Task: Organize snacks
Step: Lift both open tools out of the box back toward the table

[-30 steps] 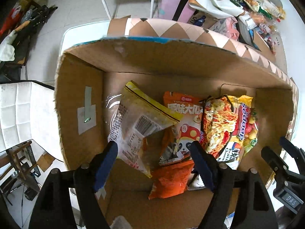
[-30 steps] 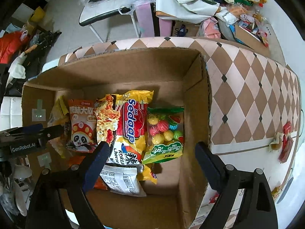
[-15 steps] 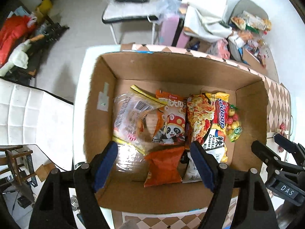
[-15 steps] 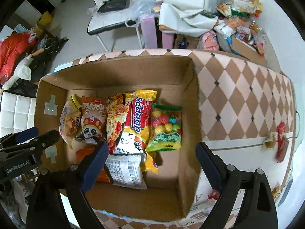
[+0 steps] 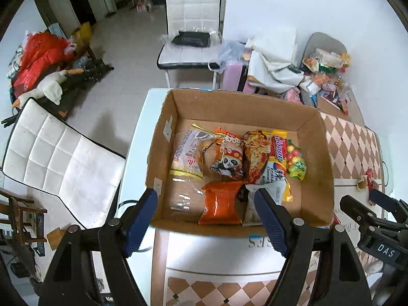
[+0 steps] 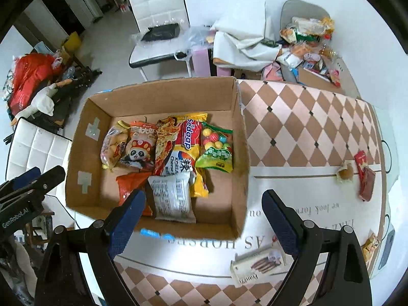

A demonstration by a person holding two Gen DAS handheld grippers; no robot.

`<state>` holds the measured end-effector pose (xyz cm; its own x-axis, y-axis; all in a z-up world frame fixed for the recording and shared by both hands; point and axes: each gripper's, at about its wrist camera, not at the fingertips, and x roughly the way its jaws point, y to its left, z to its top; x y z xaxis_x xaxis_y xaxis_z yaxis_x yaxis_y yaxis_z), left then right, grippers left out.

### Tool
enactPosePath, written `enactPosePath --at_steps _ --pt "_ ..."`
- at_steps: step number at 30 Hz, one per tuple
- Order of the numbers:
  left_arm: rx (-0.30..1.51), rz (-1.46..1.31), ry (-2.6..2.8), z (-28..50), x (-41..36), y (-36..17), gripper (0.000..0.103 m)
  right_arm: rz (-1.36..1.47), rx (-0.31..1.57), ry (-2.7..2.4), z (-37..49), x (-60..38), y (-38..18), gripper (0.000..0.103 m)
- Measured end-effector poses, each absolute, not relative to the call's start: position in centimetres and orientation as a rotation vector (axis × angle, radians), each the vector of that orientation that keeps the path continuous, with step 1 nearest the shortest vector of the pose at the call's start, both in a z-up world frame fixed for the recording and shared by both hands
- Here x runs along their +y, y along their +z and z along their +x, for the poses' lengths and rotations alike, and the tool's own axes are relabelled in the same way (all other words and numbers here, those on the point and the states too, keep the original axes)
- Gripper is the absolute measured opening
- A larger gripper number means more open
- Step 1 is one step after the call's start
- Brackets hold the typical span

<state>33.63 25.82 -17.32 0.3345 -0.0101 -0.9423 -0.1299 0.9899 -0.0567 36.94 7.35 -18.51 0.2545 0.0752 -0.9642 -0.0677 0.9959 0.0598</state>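
White chairs stand behind the checkered table [image 6: 306, 117]. Both the left gripper [image 5: 206, 219] and right gripper [image 6: 201, 219] gape empty. Snacks [image 6: 168, 153] fill the box [image 6: 239, 153] mid-frame; next, approach the lower-right carton [image 6: 257, 265] squarely.

The left wrist view looks steeply down from above the near edge of the open brown cardboard box [image 5: 316, 158], which fills the centre with the room at 12 o'clock. The right wrist view looks down alike from a spot further right, so the box [image 6: 239, 153] sits toward 10 o'clock and the checked brown-and-pink tablecloth [image 6: 301, 125] spreads toward 2 o'clock. Both share the box, its snack packets and the white padded chair [image 5: 192, 23] beyond. Each view catches the other tool at its edge.
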Motion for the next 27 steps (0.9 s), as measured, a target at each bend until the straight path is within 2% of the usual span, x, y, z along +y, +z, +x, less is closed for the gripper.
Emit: enactPosePath --at_steps 15,27 --pt "1.003 -0.087 0.097 25.6 23.3 -9.6 0.077 0.011 1.124 0.106 27.2 4.6 -9.2 0.095" --pt "0.979 -0.107 0.078 22.2 22.7 -7.2 0.077 0.027 1.059 0.135 23.1 3.8 -5.2 0.095"
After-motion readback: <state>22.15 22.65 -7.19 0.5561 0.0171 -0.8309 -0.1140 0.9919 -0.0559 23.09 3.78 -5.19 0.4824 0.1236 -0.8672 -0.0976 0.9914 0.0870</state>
